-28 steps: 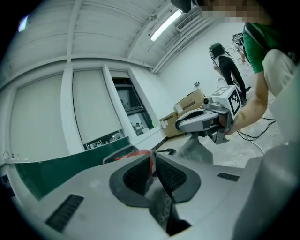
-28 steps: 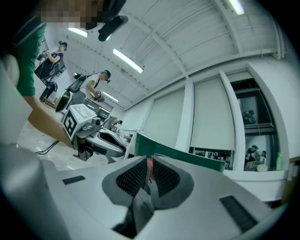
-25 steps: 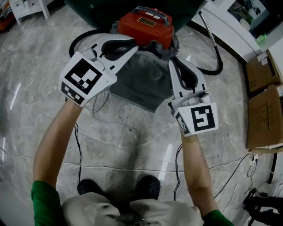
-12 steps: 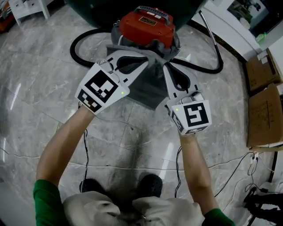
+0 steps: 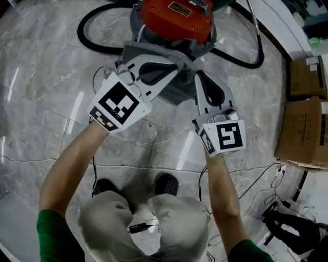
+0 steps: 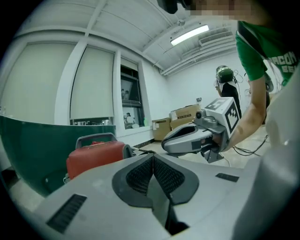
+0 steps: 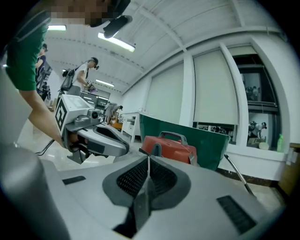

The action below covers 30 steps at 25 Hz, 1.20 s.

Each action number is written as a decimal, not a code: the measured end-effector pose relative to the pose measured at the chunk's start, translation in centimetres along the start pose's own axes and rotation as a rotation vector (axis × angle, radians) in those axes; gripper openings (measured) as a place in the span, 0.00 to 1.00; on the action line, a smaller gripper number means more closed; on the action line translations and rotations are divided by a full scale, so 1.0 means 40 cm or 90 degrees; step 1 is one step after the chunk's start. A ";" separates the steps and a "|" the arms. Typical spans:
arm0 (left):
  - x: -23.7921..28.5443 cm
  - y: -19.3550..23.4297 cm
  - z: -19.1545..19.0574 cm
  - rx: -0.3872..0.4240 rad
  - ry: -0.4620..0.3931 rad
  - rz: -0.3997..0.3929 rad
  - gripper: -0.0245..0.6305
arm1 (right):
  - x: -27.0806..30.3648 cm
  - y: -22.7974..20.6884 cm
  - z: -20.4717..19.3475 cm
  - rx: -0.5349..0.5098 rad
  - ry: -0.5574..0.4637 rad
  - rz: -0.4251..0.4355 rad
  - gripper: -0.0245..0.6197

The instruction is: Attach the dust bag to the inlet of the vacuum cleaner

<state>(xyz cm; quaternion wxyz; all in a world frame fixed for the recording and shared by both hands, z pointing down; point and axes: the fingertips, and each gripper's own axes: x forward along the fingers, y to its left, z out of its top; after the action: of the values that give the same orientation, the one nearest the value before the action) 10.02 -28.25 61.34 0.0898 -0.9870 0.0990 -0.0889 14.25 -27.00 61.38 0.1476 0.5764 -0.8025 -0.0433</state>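
Head view: dust bag (image 5: 180,93), seemingly soft, light, limp cloth. Your left hand-held gripper (image 5: 176,67) and right hand-held gripper (image 5: 198,75) both pinch its upper edge, with the vacuum cleaner (image 5: 177,15) just beyond. Best held near the opening.

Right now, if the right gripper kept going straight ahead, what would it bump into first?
Most likely the red vacuum cleaner. The right gripper, shut on the grey dust bag, points straight at its body, though the gap is hard to judge.

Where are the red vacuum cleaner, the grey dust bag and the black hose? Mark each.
vacuum cleaner (image 5: 177,18), head view, red top.
dust bag (image 5: 173,92), head view, its grey cloth.
hose (image 5: 80,35), head view, left loop.
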 end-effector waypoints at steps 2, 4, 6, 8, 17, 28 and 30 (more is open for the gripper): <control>-0.027 -0.018 0.035 -0.031 0.016 -0.018 0.05 | -0.024 0.005 0.035 0.019 0.039 0.009 0.07; -0.059 -0.018 0.094 -0.059 0.025 -0.021 0.05 | -0.052 0.008 0.092 0.034 0.066 0.017 0.07; -0.094 -0.013 0.166 -0.090 0.032 -0.018 0.05 | -0.086 0.014 0.160 0.046 0.090 0.025 0.07; -0.133 -0.005 0.240 -0.120 0.042 -0.012 0.04 | -0.118 0.022 0.236 0.066 0.109 0.037 0.06; -0.320 0.015 0.678 -0.203 0.070 -0.012 0.04 | -0.277 0.020 0.683 0.143 0.158 0.062 0.05; -0.543 -0.044 1.164 -0.291 0.074 0.046 0.04 | -0.521 -0.016 1.190 0.204 0.174 0.073 0.05; -0.563 -0.064 1.234 -0.309 0.068 0.065 0.04 | -0.564 -0.026 1.254 0.212 0.169 0.077 0.05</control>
<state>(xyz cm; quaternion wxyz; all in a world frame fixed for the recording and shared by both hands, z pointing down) -1.72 -13.15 10.51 -0.1506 -0.9673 0.1719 -0.1098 7.38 -11.23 9.11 0.1572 0.5444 -0.8051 0.1754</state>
